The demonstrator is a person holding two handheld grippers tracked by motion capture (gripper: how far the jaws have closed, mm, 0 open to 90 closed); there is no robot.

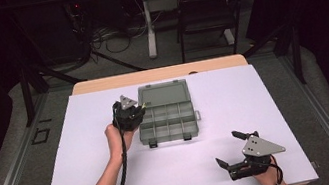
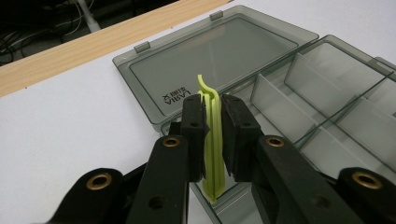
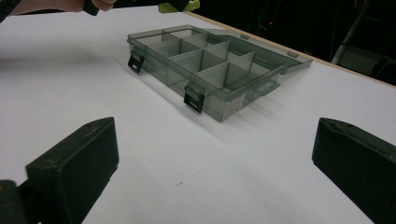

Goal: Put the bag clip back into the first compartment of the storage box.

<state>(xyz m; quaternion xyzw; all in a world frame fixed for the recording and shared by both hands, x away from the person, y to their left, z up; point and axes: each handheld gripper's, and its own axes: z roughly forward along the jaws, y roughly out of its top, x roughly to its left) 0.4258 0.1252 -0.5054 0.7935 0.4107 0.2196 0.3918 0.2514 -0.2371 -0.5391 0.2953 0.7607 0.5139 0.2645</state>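
Observation:
A smoky grey clear compartment box point(image 1: 167, 122) lies open at mid-table, its lid point(image 1: 163, 94) folded flat toward the far edge. My left gripper point(image 1: 141, 109) hovers at the box's left side, shut on a slim yellow-green plastic strip point(image 2: 213, 140). In the left gripper view the strip stands upright between the pads point(image 2: 196, 121), its curled top above them and its lower end over the near-left compartment point(image 2: 233, 196). My right gripper point(image 1: 226, 148) rests near the table's front right with its jaws wide apart and nothing between them; from there the box point(image 3: 205, 60) lies ahead.
A white mat point(image 1: 86, 151) covers the table, with a wooden edge point(image 1: 159, 74) at the far side. The box's two black latches point(image 3: 193, 100) face the right gripper. Chairs, table legs and cables stand on the dark floor beyond.

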